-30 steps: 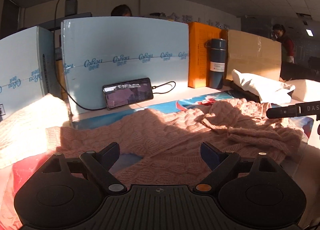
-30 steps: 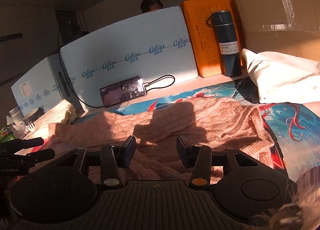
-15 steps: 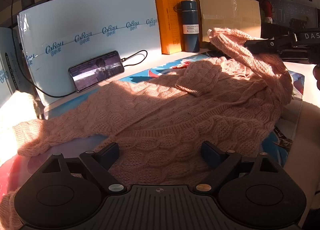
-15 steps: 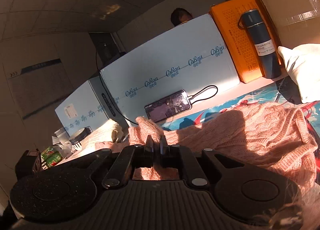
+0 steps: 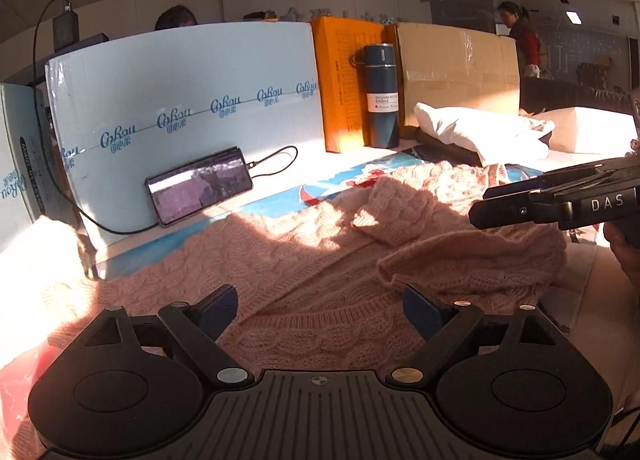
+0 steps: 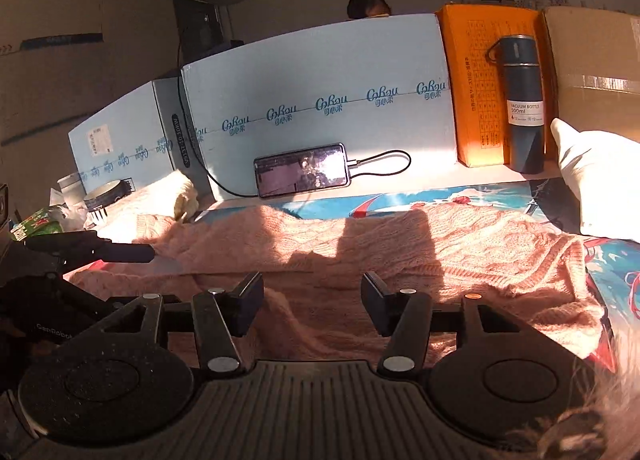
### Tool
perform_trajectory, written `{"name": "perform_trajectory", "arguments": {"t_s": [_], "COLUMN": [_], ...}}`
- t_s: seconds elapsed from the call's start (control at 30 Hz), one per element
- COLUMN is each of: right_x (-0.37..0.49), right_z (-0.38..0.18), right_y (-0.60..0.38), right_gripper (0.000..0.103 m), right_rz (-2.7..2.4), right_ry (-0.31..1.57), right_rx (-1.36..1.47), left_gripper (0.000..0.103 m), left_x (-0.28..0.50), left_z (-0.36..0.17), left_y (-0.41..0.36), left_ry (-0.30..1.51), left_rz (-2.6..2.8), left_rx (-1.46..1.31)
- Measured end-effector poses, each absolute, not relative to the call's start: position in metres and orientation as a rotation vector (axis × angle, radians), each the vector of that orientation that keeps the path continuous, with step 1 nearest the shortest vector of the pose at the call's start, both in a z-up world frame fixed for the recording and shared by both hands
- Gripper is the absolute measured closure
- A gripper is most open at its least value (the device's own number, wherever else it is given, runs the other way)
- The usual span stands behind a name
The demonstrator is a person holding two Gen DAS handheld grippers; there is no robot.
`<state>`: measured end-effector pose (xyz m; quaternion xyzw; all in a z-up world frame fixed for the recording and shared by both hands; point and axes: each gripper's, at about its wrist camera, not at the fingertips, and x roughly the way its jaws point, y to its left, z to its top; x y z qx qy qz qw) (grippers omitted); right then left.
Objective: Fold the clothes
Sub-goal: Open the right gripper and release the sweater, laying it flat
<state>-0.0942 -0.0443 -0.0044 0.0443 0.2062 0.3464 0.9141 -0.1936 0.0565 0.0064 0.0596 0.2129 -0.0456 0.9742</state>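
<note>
A pink cable-knit sweater (image 5: 304, 260) lies spread on the printed table mat (image 5: 344, 176), with a sleeve folded over its right part. It also shows in the right wrist view (image 6: 440, 248). My left gripper (image 5: 318, 308) is open and empty, just above the sweater's near edge. My right gripper (image 6: 312, 300) is open and empty over the sweater's near side. The right gripper shows from the side in the left wrist view (image 5: 560, 200). The left gripper shows at the left edge of the right wrist view (image 6: 88, 250).
A phone (image 5: 200, 184) on a cable leans on a pale blue box (image 5: 180, 100). An orange box (image 5: 344, 84), a dark vacuum bottle (image 5: 382, 96) and a cardboard box (image 5: 456, 68) stand behind. White cloth (image 5: 480, 132) lies at the right; cream knitwear (image 6: 160, 196) at the left.
My right gripper was shut on the sweater and held it raised half a second ago. It has let go and opened, and the sweater has dropped back flat with the sleeve folded over.
</note>
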Motion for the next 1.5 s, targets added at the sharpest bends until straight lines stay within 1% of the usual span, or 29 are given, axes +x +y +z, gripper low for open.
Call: {"name": "perform_trajectory", "arguments": {"t_s": [0.1,0.17,0.23,0.33,0.4,0.47,0.5,0.53,0.67,0.7,0.73,0.77,0.83,0.87,0.97,1.13,1.27,1.4,1.5], "right_x": [-0.103,-0.105,-0.106,-0.102,-0.101,-0.099,-0.098,-0.097,-0.099,-0.103,-0.107,-0.113,-0.126,-0.13,-0.132,-0.126,-0.116,-0.112,-0.108], "right_z": [-0.003,-0.008,-0.013,-0.021,-0.026,-0.031,-0.033,-0.036,-0.036,-0.033,-0.029,-0.026,-0.018,-0.016,-0.018,-0.03,-0.031,-0.031,-0.03], "right_y": [-0.063,-0.073,-0.082,-0.09,-0.093,-0.093,-0.094,-0.094,-0.094,-0.093,-0.092,-0.092,-0.092,-0.093,-0.093,-0.085,-0.076,-0.061,-0.048], "right_gripper": [0.048,0.047,0.045,0.044,0.044,0.043,0.043,0.043,0.042,0.041,0.033,0.023,0.014,0.012,0.01,0.01,0.01,0.01,0.01], "right_rz": [0.732,0.755,0.743,0.696,0.669,0.655,0.653,0.653,0.659,0.654,0.65,0.65,0.657,0.663,0.642,0.604,0.614,0.635,0.654], "right_ry": [0.424,0.451,0.481,0.53,0.553,0.573,0.579,0.583,0.566,0.549,0.526,0.498,0.415,0.392,0.403,0.456,0.465,0.446,0.429], "right_rx": [0.131,0.172,0.216,0.253,0.252,0.238,0.24,0.244,0.218,0.193,0.159,0.125,0.032,-0.007,-0.15,-0.41,-0.5,-0.569,-0.606], "left_gripper": [0.01,0.01,0.01,0.01,0.01,0.01,0.006,0.006,0.006,0.006,0.006,0.006,0.006,0.006,0.006,0.006,0.005,0.002,0.001], "left_x": [-0.182,-0.17,-0.155,-0.131,-0.122,-0.12,-0.121,-0.122,-0.133,-0.14,-0.148,-0.155,-0.173,-0.183,-0.218,-0.256,-0.259,-0.253,-0.241], "left_z": [0.013,0.012,0.006,-0.012,-0.022,-0.022,-0.024,-0.024,-0.019,-0.016,-0.014,-0.011,-0.005,-0.003,0.004,0.002,-0.012,-0.016,-0.019], "left_y": [0.045,0.03,0.014,0.004,0.008,0.015,0.017,0.019,0.024,0.027,0.03,0.034,0.047,0.054,0.07,0.074,0.066,0.059,0.052], "left_ry": [0.383,0.387,0.415,0.517,0.587,0.607,0.609,0.608,0.567,0.551,0.536,0.522,0.504,0.49,0.445,0.492,0.575,0.555,0.529], "left_rz": [-0.14,-0.186,-0.207,-0.165,-0.139,-0.132,-0.117,-0.11,-0.099,-0.085,-0.071,-0.057,-0.017,-0.007,-0.021,-0.119,-0.112,-0.098,-0.089], "left_rx": [0.095,0.124,0.167,0.222,0.221,0.196,0.211,0.213,0.231,0.244,0.256,0.268,0.267,0.271,0.313,0.426,0.529,0.575,0.594]}}
